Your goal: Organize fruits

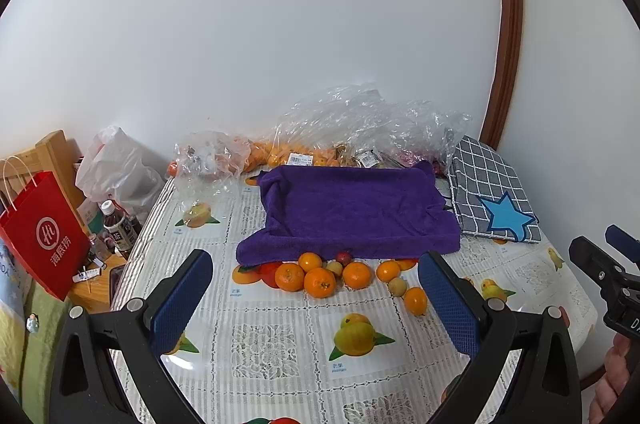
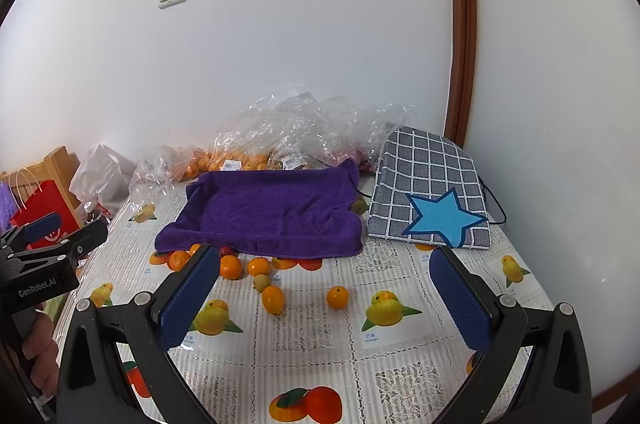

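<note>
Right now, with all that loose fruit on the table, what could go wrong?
The round oranges sit loose in front of the purple towel; a nudge from the open left gripper could roll them away. One orange lies alone and may roll. The printed tablecloth pictures fruit, which might be mistaken for real.

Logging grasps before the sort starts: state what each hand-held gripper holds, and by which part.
Nothing is held. The left hand-held gripper and right hand-held gripper both stand open above the tablecloth.
</note>
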Demonstrator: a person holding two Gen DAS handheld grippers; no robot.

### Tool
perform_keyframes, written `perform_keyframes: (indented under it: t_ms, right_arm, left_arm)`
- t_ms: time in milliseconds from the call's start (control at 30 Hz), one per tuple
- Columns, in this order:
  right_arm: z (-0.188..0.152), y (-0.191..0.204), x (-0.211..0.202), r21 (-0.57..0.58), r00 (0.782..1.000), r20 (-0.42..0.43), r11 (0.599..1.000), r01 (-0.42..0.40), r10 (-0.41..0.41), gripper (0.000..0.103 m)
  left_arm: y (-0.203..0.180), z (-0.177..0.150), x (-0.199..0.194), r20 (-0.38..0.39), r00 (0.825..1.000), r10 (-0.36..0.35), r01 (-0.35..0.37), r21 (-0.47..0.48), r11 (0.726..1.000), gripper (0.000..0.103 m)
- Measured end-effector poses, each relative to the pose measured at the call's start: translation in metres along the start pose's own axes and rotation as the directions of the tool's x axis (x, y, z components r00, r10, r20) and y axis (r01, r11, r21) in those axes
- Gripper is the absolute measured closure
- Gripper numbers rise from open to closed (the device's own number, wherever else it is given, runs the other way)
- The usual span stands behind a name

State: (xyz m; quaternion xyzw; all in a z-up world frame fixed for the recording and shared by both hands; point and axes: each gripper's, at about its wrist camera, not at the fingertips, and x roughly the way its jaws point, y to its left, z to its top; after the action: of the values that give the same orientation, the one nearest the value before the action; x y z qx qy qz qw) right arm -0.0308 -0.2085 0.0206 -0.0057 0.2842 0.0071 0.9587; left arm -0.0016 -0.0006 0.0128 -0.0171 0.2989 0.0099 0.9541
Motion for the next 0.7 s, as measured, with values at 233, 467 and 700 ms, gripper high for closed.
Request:
perform_keyframes:
  t_ms: [233, 467, 700]
  right_arm:
    - [-0.0004, -0.0007, -0.0008, 0.0, 1.0, 0.002, 1.0, -0.002, 0.002, 0.0]
    - [-0.0002, -0.0009, -0.0012, 0.0, 1.0, 0.003, 1.0, -0.001, 0.001, 0.0]
    - [-0.0005, -0.0014, -0.0015, 0.0, 1.0, 0.004, 1.0, -0.002, 0.002, 0.0]
  left_arm:
    - [-0.0008, 0.0015, -0.0006, 0.002, 1.0, 0.0, 0.0, -0.001, 1.0, 0.0]
    - [-0.0032, 0.0051, -0.0001, 0.003, 1.0, -0.001, 0.001, 0.0, 1.0, 0.0]
    - [-0.0052, 0.0087, 0.0007, 0.004, 1.0, -0.001, 0.001, -0.002, 1.0, 0.0]
